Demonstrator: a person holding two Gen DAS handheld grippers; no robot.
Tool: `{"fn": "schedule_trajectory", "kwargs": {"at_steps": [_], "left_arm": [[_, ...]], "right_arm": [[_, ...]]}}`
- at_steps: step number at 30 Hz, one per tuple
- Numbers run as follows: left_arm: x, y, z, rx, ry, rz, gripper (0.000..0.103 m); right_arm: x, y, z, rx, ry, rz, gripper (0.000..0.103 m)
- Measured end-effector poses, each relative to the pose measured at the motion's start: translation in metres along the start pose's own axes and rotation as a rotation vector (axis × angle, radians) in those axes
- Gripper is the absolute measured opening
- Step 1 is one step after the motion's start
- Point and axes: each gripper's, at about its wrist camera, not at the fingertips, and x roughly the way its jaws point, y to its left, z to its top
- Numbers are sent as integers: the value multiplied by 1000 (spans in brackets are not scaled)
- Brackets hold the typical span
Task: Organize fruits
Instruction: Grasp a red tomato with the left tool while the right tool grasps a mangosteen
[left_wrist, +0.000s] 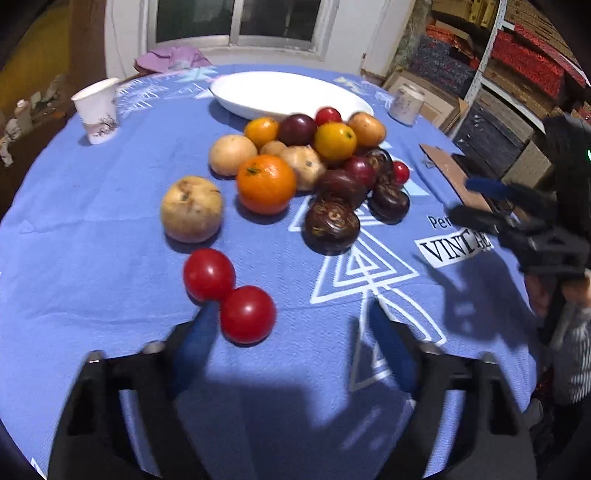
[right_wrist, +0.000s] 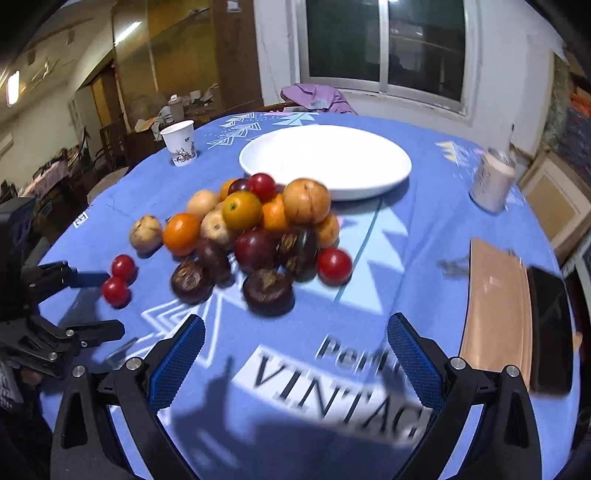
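At near left, left gripper (left_wrist: 291, 314) stands open beside two tomatoes (left_wrist: 247, 314); right gripper (right_wrist: 295, 347) open, empty. Sorting barely begun: plate (right_wrist: 369, 184) bare. Next: straddle one tomato, close.

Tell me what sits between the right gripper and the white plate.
The fruit pile lies between the right gripper and white plate, with bare blue cloth nearer, in the right wrist view.

Blurred cup (right_wrist: 493, 182), tablecloth lettering (right_wrist: 332, 384) cut by tongs
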Motion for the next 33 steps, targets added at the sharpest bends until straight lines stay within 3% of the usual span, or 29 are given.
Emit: {"fn": "schedule_trajectory", "kwargs": {"at_steps": [7,10,15,18,19,29,31,33], "left_arm": [[11,-3,1,10,0,22,73],[9,1,1,-6,-11,6,71],[4,15,-1,-70,-44,-18,50],[4,22,-2,-105,-52,-27,38],[5,22,-1,-107,-52,-24,37],[8,15,-2,-80,-44,-10,39],[8,16,-2,-81,-43,-11,39],[9,15,-3,-78,-42,-6,40]], "right_arm": [[15,-13,11,76,-62,100,95],[22,-7,2,38,-56,83,86],[26,7,-7,-20,-32,53,61],[31,10,-7,-32,-10,47,53],[32,10,-7,-27,-3,47,49],[53,20,-1,-15,71,95,49],[54,21,0,-8,68,98,43],[54,19,0,5,66,111,42]]}}
